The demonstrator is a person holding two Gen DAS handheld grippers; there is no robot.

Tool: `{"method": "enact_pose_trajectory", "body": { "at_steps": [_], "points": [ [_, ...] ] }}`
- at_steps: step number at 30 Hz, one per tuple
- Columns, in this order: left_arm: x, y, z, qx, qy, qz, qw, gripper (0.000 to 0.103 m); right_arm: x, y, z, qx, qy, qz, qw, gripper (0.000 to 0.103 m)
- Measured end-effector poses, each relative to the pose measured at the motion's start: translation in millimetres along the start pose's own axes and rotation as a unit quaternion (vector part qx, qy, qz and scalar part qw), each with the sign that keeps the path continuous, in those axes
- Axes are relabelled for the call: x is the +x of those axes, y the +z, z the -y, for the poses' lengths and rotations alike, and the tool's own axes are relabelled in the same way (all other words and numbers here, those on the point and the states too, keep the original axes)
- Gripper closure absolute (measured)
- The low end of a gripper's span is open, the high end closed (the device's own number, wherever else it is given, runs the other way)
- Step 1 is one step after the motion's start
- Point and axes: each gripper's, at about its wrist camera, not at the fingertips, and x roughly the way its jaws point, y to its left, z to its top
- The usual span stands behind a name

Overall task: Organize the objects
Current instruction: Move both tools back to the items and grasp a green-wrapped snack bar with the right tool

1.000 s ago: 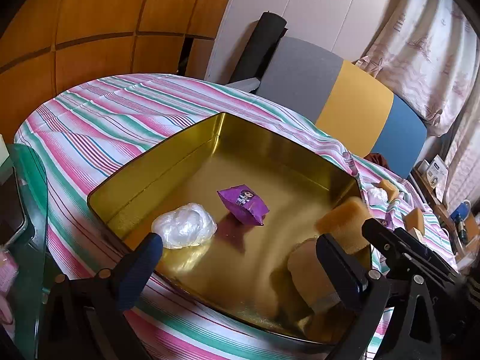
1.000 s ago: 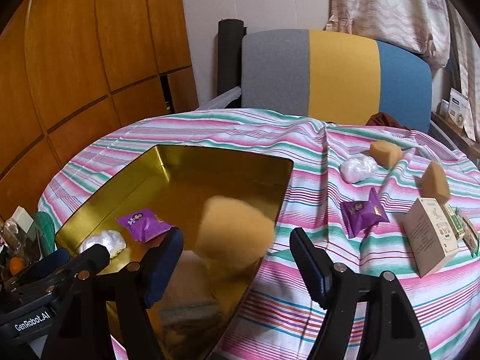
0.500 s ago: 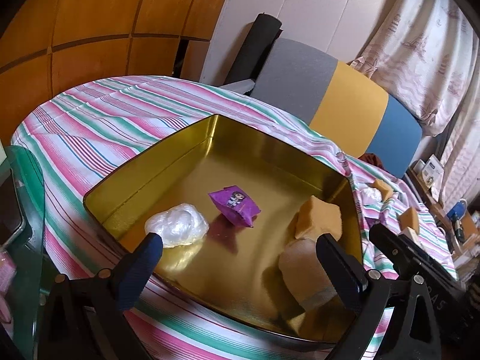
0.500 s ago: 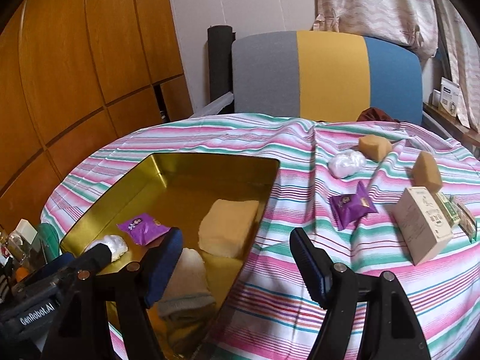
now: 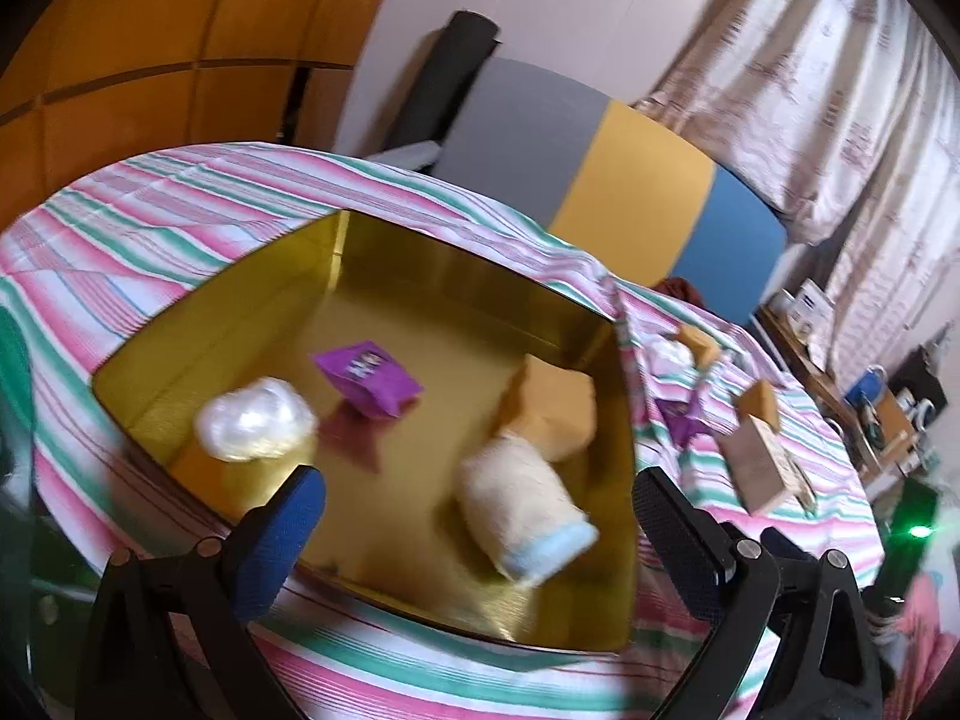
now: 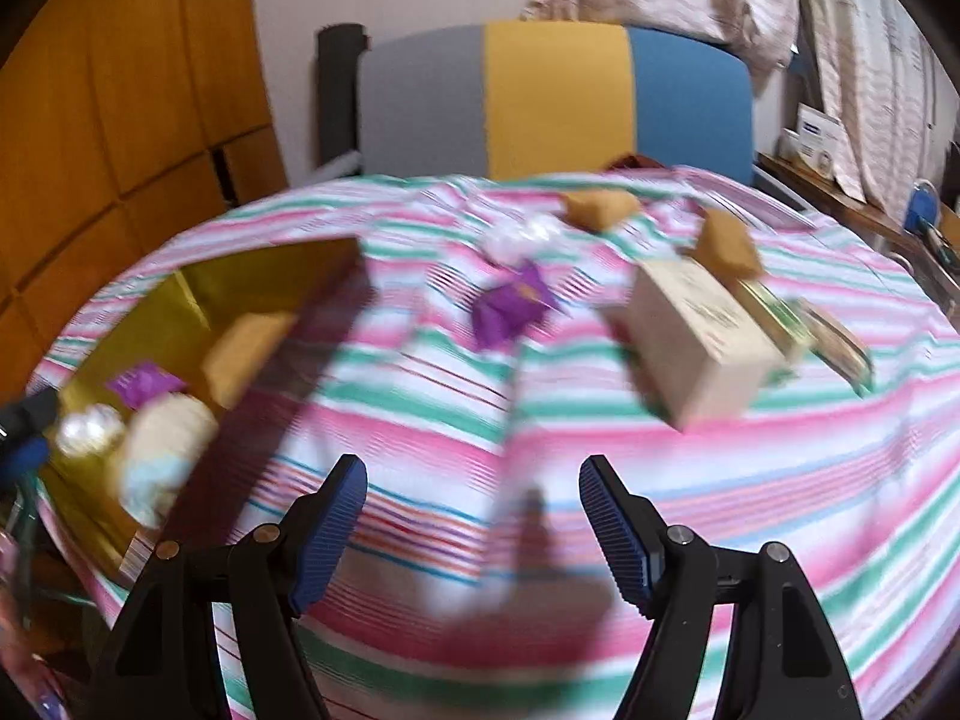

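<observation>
A gold tin lies on the striped tablecloth. Inside it are a white plastic ball, a purple packet, a tan sponge and a rolled cream cloth. My left gripper hangs open over the tin's near edge, nothing between its fingers. My right gripper is open and empty above bare cloth, right of the tin. Ahead of it lie a purple packet, a white ball, two tan sponges and a cream box.
A grey, yellow and blue chair back stands behind the table. Flat green packets lie right of the box. A cluttered shelf with a blue mug is at the far right. The table edge runs just below the right gripper.
The tan sponge left the right gripper and now lies in the tin. The right gripper swung right, away from the tin, over the cloth. The left gripper shifted a little.
</observation>
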Motion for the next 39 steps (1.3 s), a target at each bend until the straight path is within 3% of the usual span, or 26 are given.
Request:
{"method": "enact_pose_trajectory", "body": {
  "at_steps": [6, 8, 12, 17, 19, 22, 24, 27, 29, 30, 35, 39],
  "points": [
    [-4, -8, 26, 0.035, -0.028, -0.008, 0.999, 0.0, -5, -11, 73, 0.059, -0.058, 0.02, 0.996, 0.028],
    [-5, -11, 35, 0.048, -0.037, -0.01, 0.9981, 0.0, -11, -5, 105, 0.102, -0.084, 0.047, 0.99, 0.028],
    [-6, -19, 53, 0.072, -0.045, -0.016, 0.9963, 0.0, -11, 21, 148, 0.145, -0.092, 0.081, 0.982, 0.028],
    [-3, -28, 69, 0.091, -0.048, -0.029, 0.9942, 0.0, 18, 52, 162, 0.12, -0.12, 0.05, 0.984, 0.028],
    [-4, -31, 74, 0.1, -0.048, -0.031, 0.9933, 0.0, 25, 54, 153, 0.111, -0.092, 0.047, 0.988, 0.028],
    [-4, -33, 81, 0.112, -0.047, -0.028, 0.9922, 0.0, 25, 49, 128, 0.071, 0.012, 0.05, 0.996, 0.029],
    [-4, -33, 85, 0.116, -0.048, -0.031, 0.9916, 0.0, 24, 48, 121, 0.055, 0.037, 0.06, 0.996, 0.029],
    [-4, -34, 89, 0.119, -0.047, -0.03, 0.9913, 0.0, 21, 52, 153, 0.146, 0.085, 0.09, 0.982, 0.029],
    [-5, -35, 90, 0.122, -0.046, -0.029, 0.9911, 0.0, 21, 54, 182, 0.212, 0.072, 0.1, 0.969, 0.029],
    [-5, -36, 90, 0.121, -0.045, -0.03, 0.9911, 0.0, 24, 56, 191, 0.22, 0.055, 0.091, 0.97, 0.029],
    [3, -39, 97, 0.125, -0.044, -0.047, 0.99, 0.0, 45, 61, 184, 0.127, -0.032, 0.023, 0.991, 0.032],
    [6, -42, 103, 0.134, -0.047, -0.053, 0.9885, 0.0, 40, 55, 159, 0.083, 0.0, 0.032, 0.996, 0.032]
  ]
}}
